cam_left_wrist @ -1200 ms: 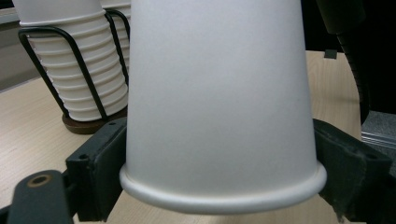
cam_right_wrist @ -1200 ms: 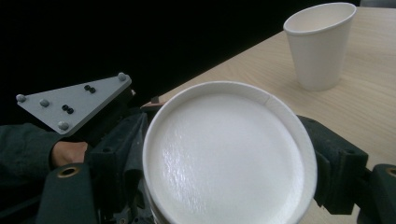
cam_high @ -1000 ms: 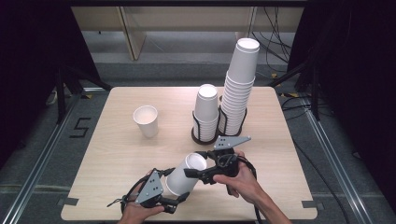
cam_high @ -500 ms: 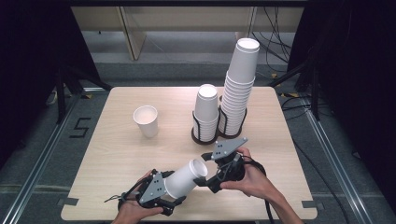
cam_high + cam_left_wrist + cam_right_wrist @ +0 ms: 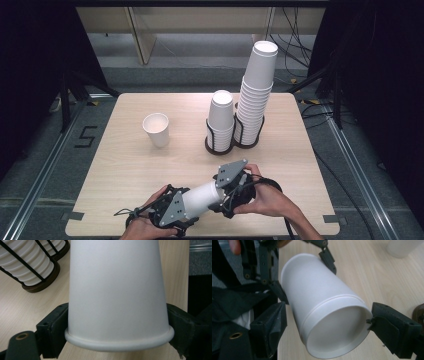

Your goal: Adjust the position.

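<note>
Left claw [image 5: 192, 207] clamps the paper cup [image 5: 202, 196] by its rim, horizontal over the counter's [image 5: 125, 165] near edge; right claw [image 5: 225, 192], parted around the base, should close squarely before pulling.

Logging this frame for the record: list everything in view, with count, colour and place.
Held cup: one (maybe nested cups), white, on its side between both grippers, near table edge.
Lone cup: one, white, upright, left of centre.
Short stack: one, white cups, in left ring of holder.
Tall stack: one, white cups, in right ring.
Holder: one, dark wire, far centre.
Table: one, light wood.
Left gripper: black, jaws against the cup's rim end.
Right gripper: black, jaws flanking the other end.
</note>
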